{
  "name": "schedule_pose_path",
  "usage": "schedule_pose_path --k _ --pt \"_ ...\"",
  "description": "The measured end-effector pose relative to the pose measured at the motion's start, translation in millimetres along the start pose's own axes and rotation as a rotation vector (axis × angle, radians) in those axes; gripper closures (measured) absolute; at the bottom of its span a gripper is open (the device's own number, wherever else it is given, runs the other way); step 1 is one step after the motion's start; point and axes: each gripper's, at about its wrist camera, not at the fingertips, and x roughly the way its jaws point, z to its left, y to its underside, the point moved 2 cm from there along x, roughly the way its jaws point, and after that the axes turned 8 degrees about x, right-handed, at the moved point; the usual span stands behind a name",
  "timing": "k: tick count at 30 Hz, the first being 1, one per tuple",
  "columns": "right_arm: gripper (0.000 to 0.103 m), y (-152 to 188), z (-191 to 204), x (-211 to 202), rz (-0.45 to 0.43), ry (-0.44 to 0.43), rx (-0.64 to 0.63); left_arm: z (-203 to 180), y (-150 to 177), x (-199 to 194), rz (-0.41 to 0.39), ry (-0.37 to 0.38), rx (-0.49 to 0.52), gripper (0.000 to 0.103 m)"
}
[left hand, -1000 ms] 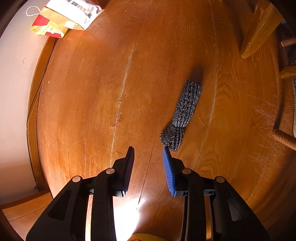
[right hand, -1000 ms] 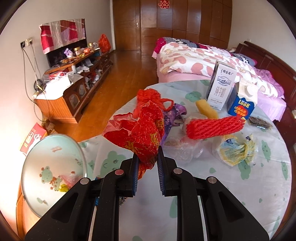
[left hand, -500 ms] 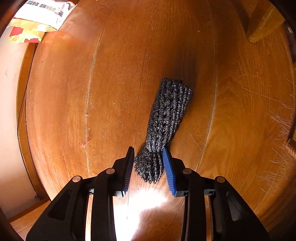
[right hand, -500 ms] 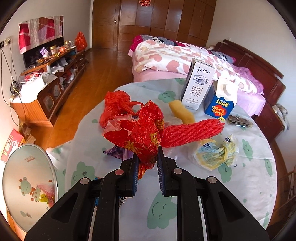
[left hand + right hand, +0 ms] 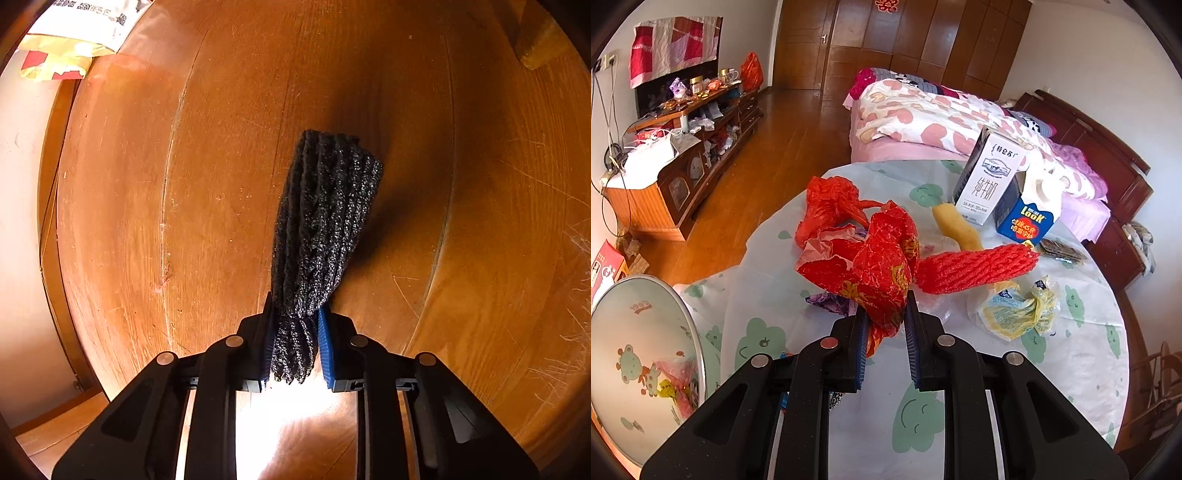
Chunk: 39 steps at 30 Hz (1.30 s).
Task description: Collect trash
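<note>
In the left wrist view my left gripper is shut on the near end of a black foam net sleeve that lies on the wooden floor. In the right wrist view my right gripper is shut on a crumpled red paper wrapper and holds it above the round table. On the table lie a red plastic bag, a red foam net, a yellow foam net, a yellow-blue wrapper, and purple scraps.
Two cartons, a white milk carton and a blue one, stand at the table's far side. A lined trash bin with trash inside stands lower left. A bed lies behind. A paper bag and a chair leg are on the floor.
My left gripper moved forward over the black foam net and closed on its near end. My right gripper swung to the right over the table, still holding the red wrapper.
</note>
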Motion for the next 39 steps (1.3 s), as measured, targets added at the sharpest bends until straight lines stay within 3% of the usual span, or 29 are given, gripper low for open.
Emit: schedule_pose_path --k 5,11,19,22,28,31,39 --pt "0.084 -1 -1 -4 -0.012 -0.006 0.009 14 5 -3 -0.018 0.078 -0.06 0.083" --pt "0.084 1 -15 -16 -0.053 -0.021 0.028 57 17 -41 -0.152 0.187 -0.212 0.083" --pt "0.084 1 -59 -16 -0.058 -0.099 0.124 115 50 -98 -0.21 0.176 -0.331 0.083" --pt "0.084 5 -65 -17 -0.068 -0.136 0.128 133 61 -135 -0.268 0.167 -0.347 0.083" --pt "0.084 12 -67 -33 -0.126 -0.203 0.072 170 82 -245 -0.38 0.141 -0.381 0.083" --pt "0.084 12 -61 -47 -0.154 -0.285 0.044 190 84 -320 -0.438 0.122 -0.386 0.082" --pt "0.084 16 -14 -69 -0.157 -0.519 -0.049 201 79 -539 -0.772 0.121 -0.332 0.082"
